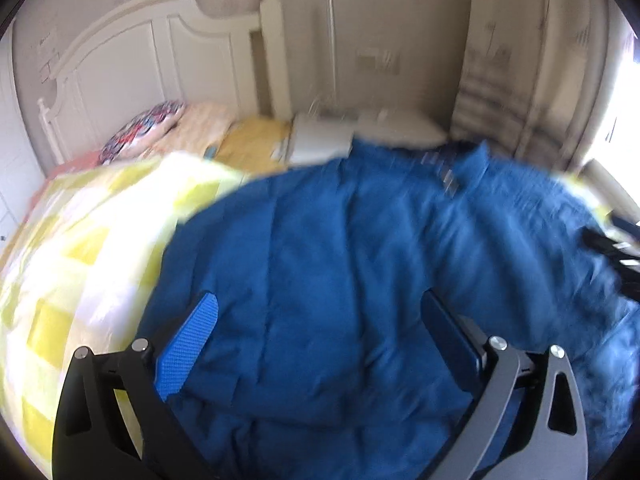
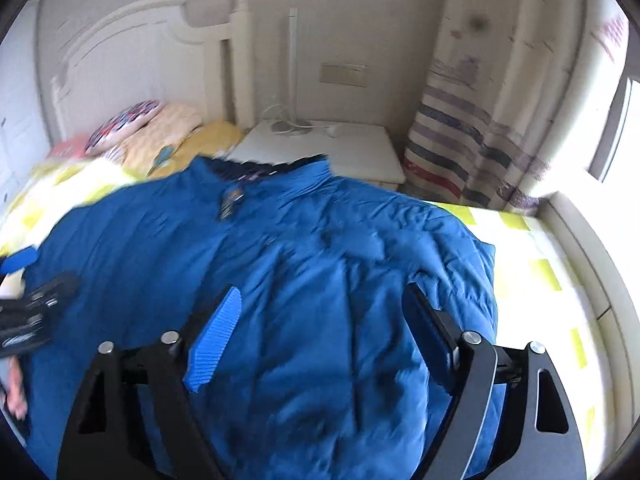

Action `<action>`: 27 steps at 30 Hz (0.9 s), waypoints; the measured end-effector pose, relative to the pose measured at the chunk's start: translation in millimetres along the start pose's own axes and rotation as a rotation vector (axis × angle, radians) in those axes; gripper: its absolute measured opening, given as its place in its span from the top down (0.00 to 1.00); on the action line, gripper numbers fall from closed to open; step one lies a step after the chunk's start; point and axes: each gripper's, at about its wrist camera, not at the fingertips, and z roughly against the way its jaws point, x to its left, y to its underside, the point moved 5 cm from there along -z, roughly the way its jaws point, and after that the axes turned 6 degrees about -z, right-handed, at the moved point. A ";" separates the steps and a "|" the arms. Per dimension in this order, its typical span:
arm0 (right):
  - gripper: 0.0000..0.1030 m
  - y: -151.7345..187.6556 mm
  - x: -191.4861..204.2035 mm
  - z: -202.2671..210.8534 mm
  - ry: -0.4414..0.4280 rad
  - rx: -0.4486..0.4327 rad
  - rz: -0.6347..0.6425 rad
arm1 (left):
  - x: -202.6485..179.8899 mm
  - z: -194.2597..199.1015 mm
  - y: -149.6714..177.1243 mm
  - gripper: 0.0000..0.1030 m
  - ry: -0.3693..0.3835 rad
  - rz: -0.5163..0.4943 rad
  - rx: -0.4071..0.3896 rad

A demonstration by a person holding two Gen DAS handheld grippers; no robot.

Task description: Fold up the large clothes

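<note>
While wide open: hand-held gripper (over jacket)

I hold my left tongs and my right tongs side by side, both tilted downward with their jaws spread wide and gripping nothing.
</note>
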 end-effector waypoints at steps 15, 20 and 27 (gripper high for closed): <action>0.22 11.5 -0.6 -53.7 0.036 0.067 0.044 | 3.4 -65.7 -4.2 0.02 0.044 -0.001 0.092; 0.22 17.4 -4.6 -3.7 -0.022 0.058 -0.017 | 4.6 -67.2 -4.9 0.02 0.036 0.002 0.096; 0.17 51.5 -16.1 -1.7 0.011 0.087 0.023 | 3.3 -66.6 -6.2 0.02 0.012 -0.004 0.095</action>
